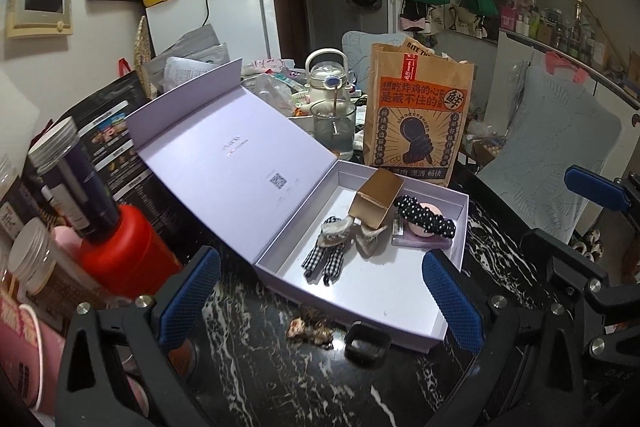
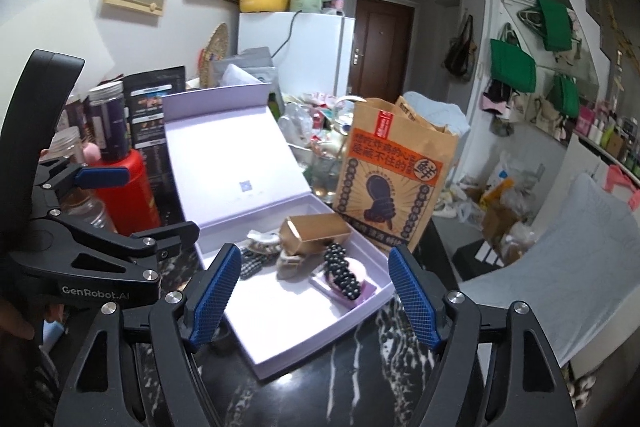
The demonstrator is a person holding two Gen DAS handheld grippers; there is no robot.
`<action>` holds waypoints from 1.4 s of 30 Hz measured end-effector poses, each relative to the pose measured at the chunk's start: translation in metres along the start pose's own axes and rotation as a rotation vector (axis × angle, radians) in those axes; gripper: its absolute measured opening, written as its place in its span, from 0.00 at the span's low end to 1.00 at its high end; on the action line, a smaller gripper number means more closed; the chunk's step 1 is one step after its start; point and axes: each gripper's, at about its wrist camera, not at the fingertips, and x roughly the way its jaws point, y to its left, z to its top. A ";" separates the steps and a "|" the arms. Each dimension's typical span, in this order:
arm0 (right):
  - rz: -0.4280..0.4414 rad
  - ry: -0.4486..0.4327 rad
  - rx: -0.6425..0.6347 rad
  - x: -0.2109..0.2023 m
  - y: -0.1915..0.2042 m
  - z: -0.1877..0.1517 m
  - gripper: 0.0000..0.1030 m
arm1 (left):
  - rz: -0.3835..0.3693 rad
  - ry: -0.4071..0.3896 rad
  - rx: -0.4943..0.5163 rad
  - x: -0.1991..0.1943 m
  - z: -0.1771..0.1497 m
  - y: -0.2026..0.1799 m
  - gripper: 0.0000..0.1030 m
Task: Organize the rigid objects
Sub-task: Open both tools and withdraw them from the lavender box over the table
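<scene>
A lilac gift box (image 1: 404,323) (image 2: 308,343) lies open on the black marble table, lid (image 1: 236,159) leaning back. Inside lie a gold carton (image 1: 376,201) (image 2: 316,233), a black-and-white dotted hair clip (image 1: 426,219) (image 2: 344,273) on a pink and purple item, a checked bow clip (image 1: 326,255) and a pale shell-like clip (image 1: 370,239). In front of the box lie a small black square cup (image 1: 367,345) and a mottled hair claw (image 1: 310,331). My left gripper (image 1: 320,299) is open and empty over the box's near edge. My right gripper (image 2: 316,299) is open and empty above the box.
A brown paper food bag (image 1: 420,115) (image 2: 390,179) stands behind the box. A red canister (image 1: 124,251) with a dark jar on it and more jars crowd the left. A glass with a spoon (image 1: 334,129) and a kettle stand further back. A grey cushioned chair (image 2: 560,267) is at right.
</scene>
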 end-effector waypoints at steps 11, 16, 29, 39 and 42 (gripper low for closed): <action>0.047 0.000 0.013 -0.013 0.025 -0.022 0.75 | -0.004 0.007 -0.056 -0.021 -0.031 0.018 1.00; 0.074 0.020 0.023 -0.012 0.038 -0.037 0.75 | 0.033 -0.004 -0.030 -0.028 -0.046 0.021 1.00; 0.141 0.065 0.059 -0.003 0.059 -0.076 0.75 | 0.026 0.057 -0.031 -0.020 -0.080 0.028 1.00; 0.149 0.108 0.072 0.003 0.063 -0.106 0.75 | -0.022 0.076 -0.068 0.000 -0.103 0.030 1.00; 0.159 0.119 0.078 0.005 0.064 -0.114 0.75 | -0.026 0.081 -0.076 0.010 -0.106 0.034 1.00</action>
